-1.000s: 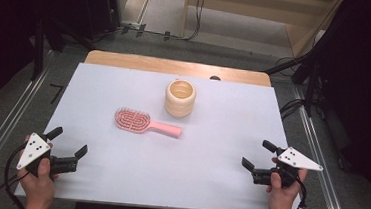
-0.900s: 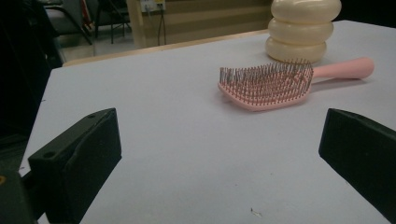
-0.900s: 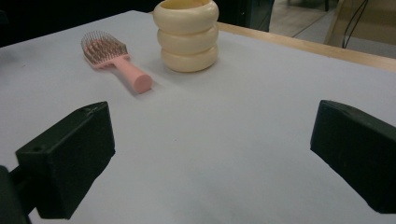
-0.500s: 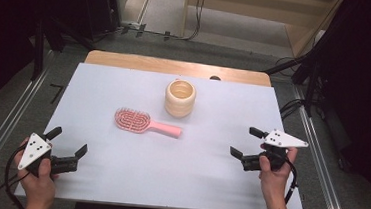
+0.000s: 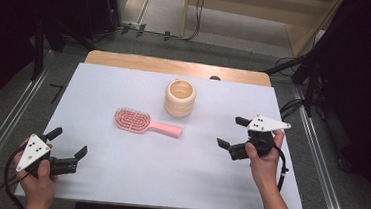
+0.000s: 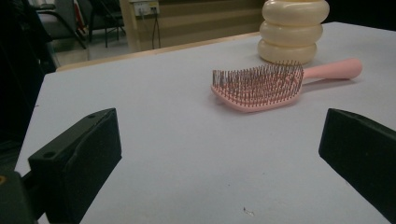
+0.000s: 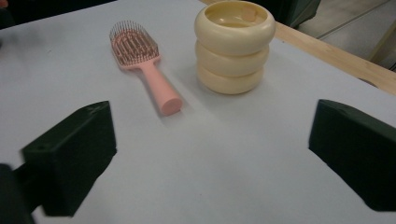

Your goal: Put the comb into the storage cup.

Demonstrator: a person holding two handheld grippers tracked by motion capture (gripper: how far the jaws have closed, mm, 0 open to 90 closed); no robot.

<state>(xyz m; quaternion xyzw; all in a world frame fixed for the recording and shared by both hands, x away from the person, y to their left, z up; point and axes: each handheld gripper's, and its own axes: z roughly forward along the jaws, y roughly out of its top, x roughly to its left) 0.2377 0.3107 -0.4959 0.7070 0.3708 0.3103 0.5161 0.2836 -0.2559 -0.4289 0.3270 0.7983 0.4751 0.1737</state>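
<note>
Right hand-held gripper point(image 5: 234, 133), jaws wide and empty, pink hairbrush point(image 5: 144, 124) well apart to its left.

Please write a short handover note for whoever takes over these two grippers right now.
Left gripper: open, holding nothing, at the near left of the table.
Right gripper: open, holding nothing, jaws just closing a little, pointed toward the brush handle.
Pink hairbrush: flat mid-table, bristles up, handle toward the right gripper.
Cream ribbed cup: upright just behind the handle, apart from it.
Done: nothing gripped yet.
Left: probably grasp the handle.
</note>
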